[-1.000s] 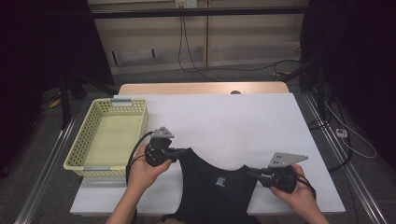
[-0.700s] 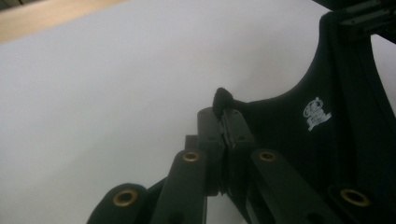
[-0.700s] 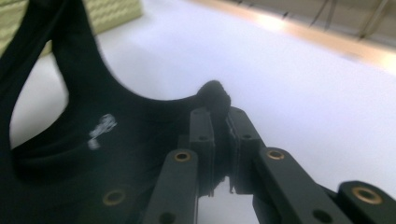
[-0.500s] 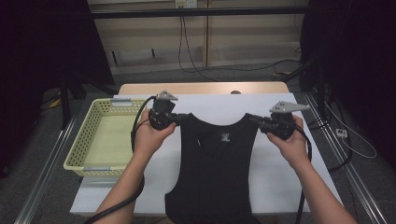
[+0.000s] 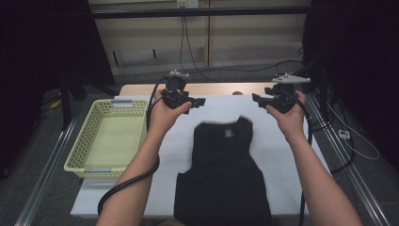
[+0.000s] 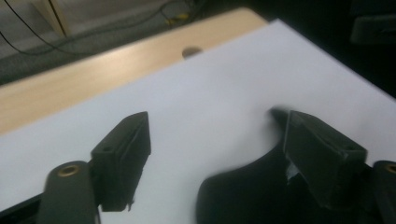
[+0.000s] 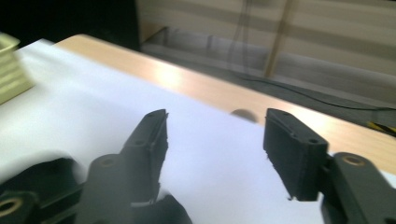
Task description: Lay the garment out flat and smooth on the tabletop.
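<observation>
Two grippers are raised above the far half of the white-covered table (image 5: 282, 141), each held in one of the person's hands. The left gripper (image 5: 200, 101) hangs above the sheet between the yellow basket (image 5: 82, 150) and the garment's top edge; its jaws have just been opening and now stand well apart, with bare white sheet between them in the left gripper view. The right gripper (image 5: 255, 98) is held over the far right part of the table, and its jaws too have just been opening; they stand apart with nothing between them. A black vest (image 5: 223, 174) lies flat on the sheet below and between both hands, its neck end toward the far edge and its hem at the near edge, touched by neither gripper. Its upper edge looks blurred.
</observation>
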`<state>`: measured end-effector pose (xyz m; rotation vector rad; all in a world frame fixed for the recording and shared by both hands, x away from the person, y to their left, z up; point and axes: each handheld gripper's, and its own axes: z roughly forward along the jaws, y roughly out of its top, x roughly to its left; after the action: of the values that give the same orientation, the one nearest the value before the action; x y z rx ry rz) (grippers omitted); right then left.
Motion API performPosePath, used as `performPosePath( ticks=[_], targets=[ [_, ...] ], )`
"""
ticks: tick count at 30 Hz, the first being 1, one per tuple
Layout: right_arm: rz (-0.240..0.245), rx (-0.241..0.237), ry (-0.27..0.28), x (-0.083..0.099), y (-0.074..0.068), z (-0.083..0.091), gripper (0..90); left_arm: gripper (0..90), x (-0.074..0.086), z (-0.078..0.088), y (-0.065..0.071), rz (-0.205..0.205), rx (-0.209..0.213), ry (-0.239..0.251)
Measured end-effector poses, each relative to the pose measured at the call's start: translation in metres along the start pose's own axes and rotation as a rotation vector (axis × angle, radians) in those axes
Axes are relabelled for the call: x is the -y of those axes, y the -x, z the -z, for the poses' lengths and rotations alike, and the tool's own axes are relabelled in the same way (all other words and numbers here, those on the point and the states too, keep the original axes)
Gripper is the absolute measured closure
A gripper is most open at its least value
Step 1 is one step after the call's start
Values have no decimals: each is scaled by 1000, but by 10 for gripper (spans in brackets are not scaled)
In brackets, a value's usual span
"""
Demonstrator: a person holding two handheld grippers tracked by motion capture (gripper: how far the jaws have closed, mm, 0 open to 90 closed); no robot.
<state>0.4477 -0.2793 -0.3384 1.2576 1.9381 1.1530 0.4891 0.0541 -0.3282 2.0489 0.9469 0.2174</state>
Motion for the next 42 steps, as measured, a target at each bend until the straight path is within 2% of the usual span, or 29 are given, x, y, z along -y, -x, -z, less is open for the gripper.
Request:
performPosePath(
  ticks=[2, 5, 10, 13, 14, 16, 22, 31, 33, 38, 42],
  targets=[
    [18, -1, -15, 9, -5, 4, 351, 214, 12, -5, 0, -9, 13, -31],
    [30, -43, -45, 26, -13, 11, 322, 193, 30, -8, 0, 0, 35, -51],
    [5, -112, -75, 62, -23, 24, 288, 168, 54, -6, 2, 10, 47, -72],
    [27, -118, -105, 85, -31, 33, 273, 161, 69, 0, 5, -6, 53, -87],
    [27, -128, -110, 95, -35, 36, 272, 159, 73, 1, 7, 5, 57, -84],
    [35, -139, -120, 108, -40, 40, 272, 153, 83, 4, 8, -1, 61, -87],
    [10, -154, -157, 143, -47, 49, 263, 143, 111, 7, 13, -8, 74, -111],
    [-4, -153, -153, 157, -52, 68, 231, 129, 140, 11, 22, -12, 99, -134],
    [-8, -151, -164, 160, -53, 68, 215, 126, 145, 12, 22, -16, 103, -160],
    [5, -136, -157, 160, -59, 71, 197, 112, 156, 17, 28, -33, 112, -175],
    [12, -134, -147, 162, -64, 76, 171, 110, 166, 23, 31, -71, 131, -167]
  ],
)
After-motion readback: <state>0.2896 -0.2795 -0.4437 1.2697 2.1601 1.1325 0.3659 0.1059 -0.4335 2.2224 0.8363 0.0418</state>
